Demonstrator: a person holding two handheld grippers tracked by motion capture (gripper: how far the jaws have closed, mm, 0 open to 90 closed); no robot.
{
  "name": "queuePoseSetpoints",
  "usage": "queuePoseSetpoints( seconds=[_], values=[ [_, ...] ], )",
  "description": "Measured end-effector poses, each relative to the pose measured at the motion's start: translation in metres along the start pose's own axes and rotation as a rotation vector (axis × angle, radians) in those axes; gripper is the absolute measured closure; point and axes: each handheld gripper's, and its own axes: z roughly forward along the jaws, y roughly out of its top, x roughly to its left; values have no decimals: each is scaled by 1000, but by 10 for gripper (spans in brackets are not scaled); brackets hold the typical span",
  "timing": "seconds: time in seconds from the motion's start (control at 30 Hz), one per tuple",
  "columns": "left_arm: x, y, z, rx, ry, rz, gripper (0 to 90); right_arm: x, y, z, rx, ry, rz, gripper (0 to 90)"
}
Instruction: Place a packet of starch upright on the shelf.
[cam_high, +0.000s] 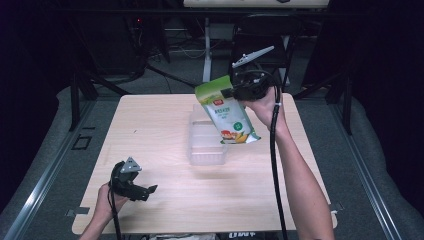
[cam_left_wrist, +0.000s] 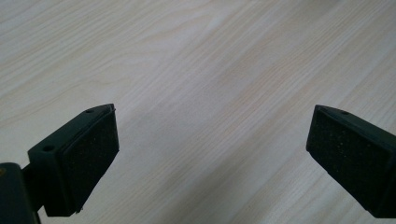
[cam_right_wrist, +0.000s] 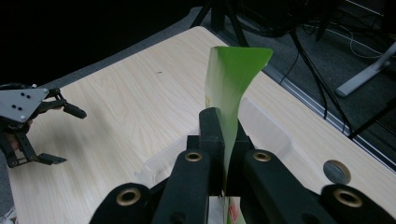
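A green-and-white snack bag (cam_high: 227, 114) hangs tilted in the air over a clear plastic container (cam_high: 206, 145) near the table's middle. My right gripper (cam_high: 235, 91) is shut on the bag's green top edge (cam_right_wrist: 231, 79), which stands up between the jaws of the right gripper (cam_right_wrist: 223, 135). Part of the clear container (cam_right_wrist: 266, 130) shows below and behind the bag. My left gripper (cam_high: 149, 193) is low over the table's front left, open, with nothing between its pads (cam_left_wrist: 88, 158). The left gripper (cam_right_wrist: 70, 136) also appears far off in the right gripper view.
The light wooden table (cam_high: 160, 120) has bare wood around the container. A small round metal disc (cam_right_wrist: 337, 171) sits near the table's far right edge. Beyond the table stand a dark chair (cam_high: 260, 35), a white leg (cam_high: 206, 55) and cables on the floor.
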Motion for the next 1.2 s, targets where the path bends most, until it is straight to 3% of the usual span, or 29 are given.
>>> queuePoseSetpoints(
  seconds=[1.2],
  values=[
    [0,0,0,-4,-3,-1,24,19,8,62,-16,87,-8,900]
  ],
)
